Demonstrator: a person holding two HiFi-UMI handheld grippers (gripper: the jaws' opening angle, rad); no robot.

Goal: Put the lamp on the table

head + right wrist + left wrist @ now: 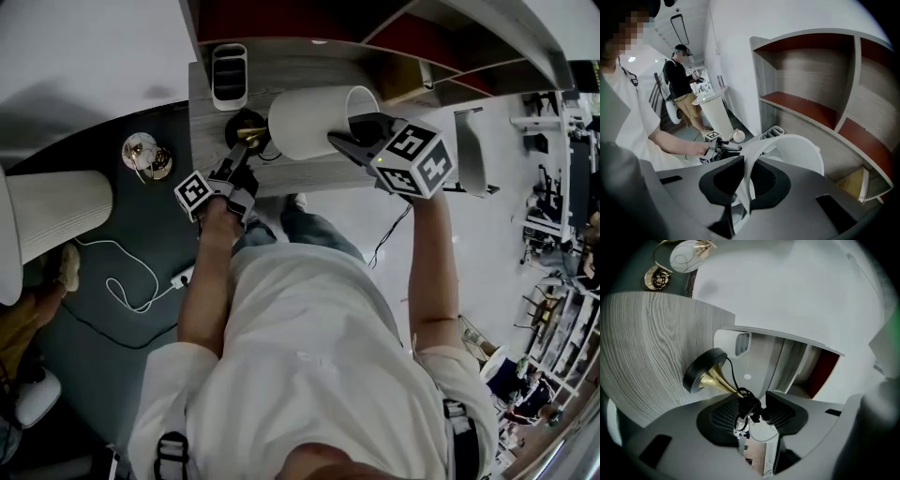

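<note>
The white-shaded lamp with brass stem and round black base (314, 122) hung tilted over the grey wood-grain tabletop (208, 141), not yet stood upright, with the right gripper (352, 141) jaws clamped on the shade rim, the left gripper (244, 145) jaws closed on the stem's black fitting, and the base just beyond them.

The lamp (309, 122) lies tilted over the desk (208, 131). The right gripper (349, 141) has its fingers pinching the white shade's rim. The left gripper (241, 152) has its fingers clasping the brass stem, with the black base (240, 120) just beyond them.
</note>
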